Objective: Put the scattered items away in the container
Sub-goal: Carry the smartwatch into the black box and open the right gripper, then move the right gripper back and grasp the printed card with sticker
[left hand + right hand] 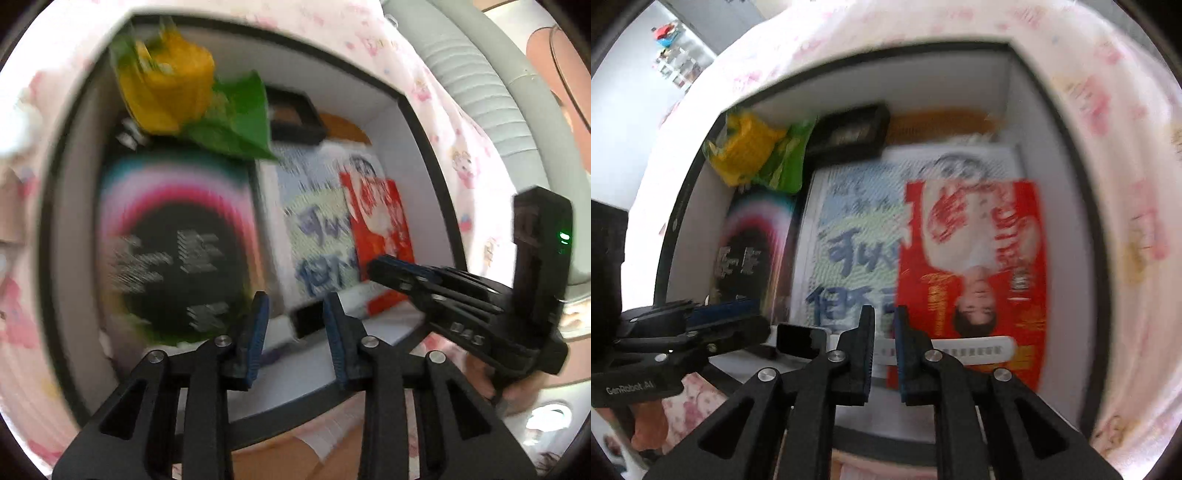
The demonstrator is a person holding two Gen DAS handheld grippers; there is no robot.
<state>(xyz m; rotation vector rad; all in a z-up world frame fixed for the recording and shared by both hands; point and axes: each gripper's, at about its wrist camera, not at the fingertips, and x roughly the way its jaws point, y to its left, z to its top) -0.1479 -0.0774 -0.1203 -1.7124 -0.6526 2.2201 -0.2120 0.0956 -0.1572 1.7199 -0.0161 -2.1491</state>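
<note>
A white box with a dark rim [413,147] [1027,110] sits on a pink patterned cloth. Inside lie a yellow and green snack bag [173,88] [750,151], a black rainbow-arc booklet [173,236] [750,243], a blue-lettered book [317,221] [849,243], a red magazine [380,218] [975,258], a black case [291,118] [849,133] and a smartwatch with a white strap [971,349]. My left gripper [295,325] is open and empty above the box's near side. My right gripper [884,343] is slightly open and empty over the watch strap.
The pink cloth [443,110] [1126,221] surrounds the box. A grey ribbed cushion [487,92] lies at the upper right in the left wrist view. A brown object [942,118] lies at the back of the box. Shelves [676,51] show far off.
</note>
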